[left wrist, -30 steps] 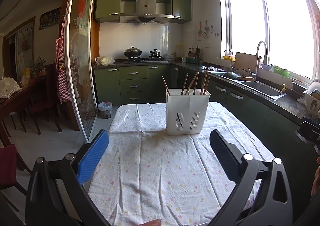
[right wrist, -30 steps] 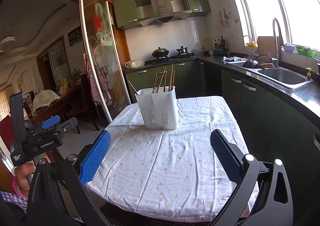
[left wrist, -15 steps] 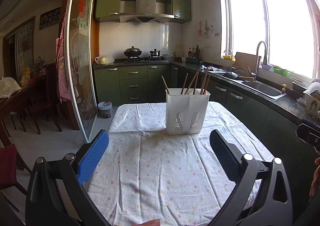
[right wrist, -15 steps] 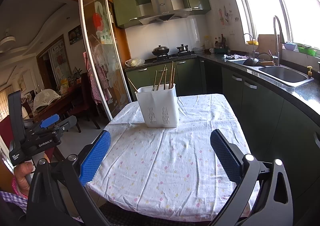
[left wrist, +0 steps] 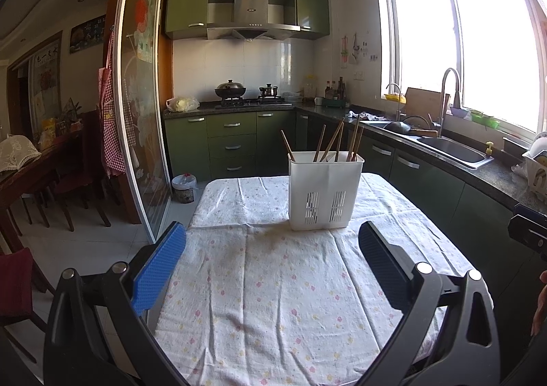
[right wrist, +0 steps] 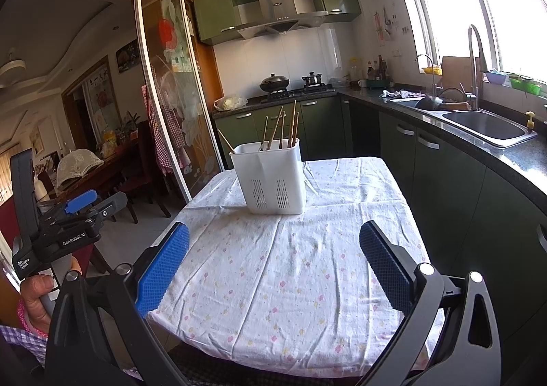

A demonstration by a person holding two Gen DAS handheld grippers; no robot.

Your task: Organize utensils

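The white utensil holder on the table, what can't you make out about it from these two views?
- White utensil holder: its solid walls hide the inside in both views.
- Chopsticks: lower ends hidden by those walls, exact count unclear.
- Thin pale thing behind the holder, right wrist view: mostly hidden, unidentifiable.

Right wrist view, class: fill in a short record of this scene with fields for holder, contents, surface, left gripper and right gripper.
holder: white slotted utensil holder, upright, on the far half of the table
contents: wooden chopsticks standing inside, leaning at different angles
surface: floral tablecloth over the table
left gripper: open, empty, short of the holder
right gripper: open, empty, short of the holder
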